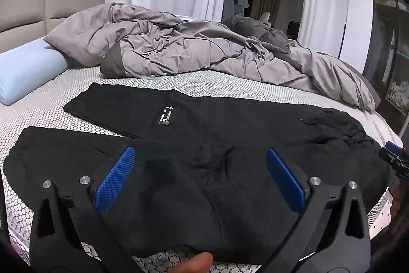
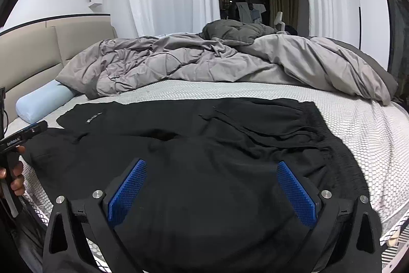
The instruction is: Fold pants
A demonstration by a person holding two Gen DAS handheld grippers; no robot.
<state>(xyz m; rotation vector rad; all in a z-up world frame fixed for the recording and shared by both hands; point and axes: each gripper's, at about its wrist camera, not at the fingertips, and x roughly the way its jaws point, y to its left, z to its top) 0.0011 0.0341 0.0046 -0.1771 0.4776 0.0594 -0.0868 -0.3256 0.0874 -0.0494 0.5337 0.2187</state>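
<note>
Both tongs gape wide and empty, hovering over the near edge of the flat black fabric pants.

My left tongs [image 1: 199, 178] hang nearer the legs, my right tongs [image 2: 212, 191] nearer the waistband [image 2: 322, 129]; the pants [image 1: 204, 134] run left to right across the honeycomb-patterned white mattress [image 2: 370, 134].

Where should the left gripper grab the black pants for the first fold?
Probably the far leg's cuff, approached from the left end. The black pants lie flat on the mattress with legs splayed apart, so that free hem edge can be pinched and carried over the near leg. The left gripper is open above the pants.
</note>
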